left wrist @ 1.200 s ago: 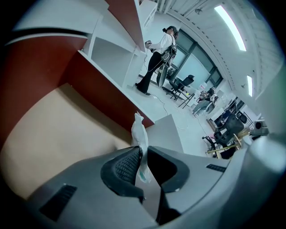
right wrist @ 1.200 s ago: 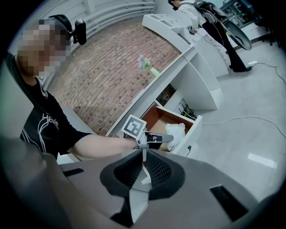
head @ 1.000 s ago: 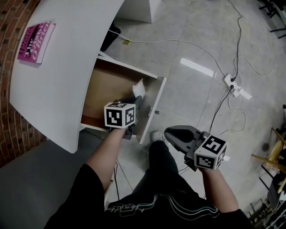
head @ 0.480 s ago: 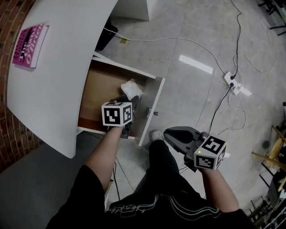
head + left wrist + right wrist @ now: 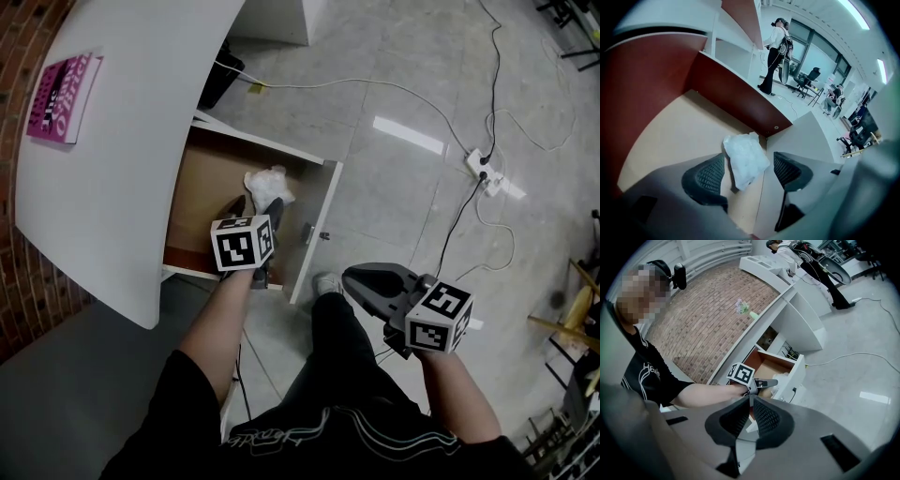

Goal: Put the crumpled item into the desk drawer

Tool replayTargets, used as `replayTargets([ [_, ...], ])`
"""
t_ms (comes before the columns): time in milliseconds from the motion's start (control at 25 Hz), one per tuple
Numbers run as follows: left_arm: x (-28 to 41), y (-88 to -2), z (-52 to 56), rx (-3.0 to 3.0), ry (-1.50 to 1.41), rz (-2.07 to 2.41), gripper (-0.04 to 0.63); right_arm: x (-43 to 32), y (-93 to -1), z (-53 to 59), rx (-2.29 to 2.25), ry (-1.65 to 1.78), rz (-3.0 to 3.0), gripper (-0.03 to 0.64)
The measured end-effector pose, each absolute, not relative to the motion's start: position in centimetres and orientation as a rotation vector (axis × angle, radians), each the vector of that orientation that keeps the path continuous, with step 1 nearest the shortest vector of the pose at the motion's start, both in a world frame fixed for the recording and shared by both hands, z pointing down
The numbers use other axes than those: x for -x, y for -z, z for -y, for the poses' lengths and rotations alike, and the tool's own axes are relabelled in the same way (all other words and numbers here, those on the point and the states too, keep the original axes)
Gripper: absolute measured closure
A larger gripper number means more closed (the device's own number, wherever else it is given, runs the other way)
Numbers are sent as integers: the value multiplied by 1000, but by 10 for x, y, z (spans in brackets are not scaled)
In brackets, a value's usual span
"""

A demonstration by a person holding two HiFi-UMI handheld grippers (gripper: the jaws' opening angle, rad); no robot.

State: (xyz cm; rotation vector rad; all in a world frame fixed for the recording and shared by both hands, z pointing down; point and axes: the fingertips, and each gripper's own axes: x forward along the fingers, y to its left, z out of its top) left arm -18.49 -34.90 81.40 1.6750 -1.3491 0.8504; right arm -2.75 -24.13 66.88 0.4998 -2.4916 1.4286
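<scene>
While opening left gripper (image 5: 255, 208) around loose crumpled white paper (image 5: 746, 159) in wooden drawer (image 5: 679, 136)
Might cling to pad (image 5: 708, 176), coming out of drawer on withdrawal.

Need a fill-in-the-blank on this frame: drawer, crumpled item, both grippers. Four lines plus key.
1. The crumpled item in the desk drawer is ____ in colour.
2. The left gripper, jaws opening with the crumpled item between them, reaches into the desk drawer, which stands ____.
3. The right gripper has its jaws ____, with nothing between them.
4. The book on the desk top is ____.
Missing words: white; open; shut; pink.
</scene>
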Motion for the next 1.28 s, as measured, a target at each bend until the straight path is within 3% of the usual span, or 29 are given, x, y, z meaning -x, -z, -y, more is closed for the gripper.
replayTargets([
  [280,176,-738,339,-1749,-694,1369,268,26,-631,245,-556,-1363,2551,564],
  [920,114,-440,193,-2113,-337,1192,488,14,-387,166,-657,-918,2827,565],
  [1280,64,-261,74,-2379,-150,990,540,3,-235,63,-646,-583,3029,563],
])
